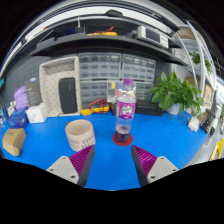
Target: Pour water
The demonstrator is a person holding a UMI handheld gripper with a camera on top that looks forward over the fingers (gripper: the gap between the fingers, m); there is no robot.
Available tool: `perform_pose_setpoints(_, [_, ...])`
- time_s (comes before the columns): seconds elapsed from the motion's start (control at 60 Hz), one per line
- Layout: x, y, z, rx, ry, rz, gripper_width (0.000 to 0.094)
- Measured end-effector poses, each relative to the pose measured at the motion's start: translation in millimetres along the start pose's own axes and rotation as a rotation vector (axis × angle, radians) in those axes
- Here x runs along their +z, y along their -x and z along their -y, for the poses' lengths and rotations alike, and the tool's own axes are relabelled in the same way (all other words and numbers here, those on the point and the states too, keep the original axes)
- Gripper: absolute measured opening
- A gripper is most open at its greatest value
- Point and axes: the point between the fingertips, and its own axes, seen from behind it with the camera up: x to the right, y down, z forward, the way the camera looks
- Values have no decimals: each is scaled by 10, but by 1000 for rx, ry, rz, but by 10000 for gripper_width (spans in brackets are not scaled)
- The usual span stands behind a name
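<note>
A clear plastic bottle (pixel 125 108) with a purple cap and a red base stands upright on the blue table (pixel 110 160), ahead of the fingers and a little to the right of their middle. A beige woven cup (pixel 80 134) stands on the table to the bottom left of the bottle, just beyond the left finger. My gripper (pixel 113 162) is open and empty. Its two fingers with purple pads (pixel 82 160) are spread wide over bare blue table, and nothing is between them.
A potted green plant (pixel 178 94) stands at the right. A white box frame (pixel 60 85) and a cabinet of small drawers (pixel 115 72) stand at the back. A purple bottle (pixel 21 98), a white item and a brown object (pixel 12 141) sit at the left. A yellow-red toy (pixel 97 104) lies behind the bottle.
</note>
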Motion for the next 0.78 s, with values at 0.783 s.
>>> perform_pose_setpoints(0.783, [-1408,1190,769,-68,-150,235,743])
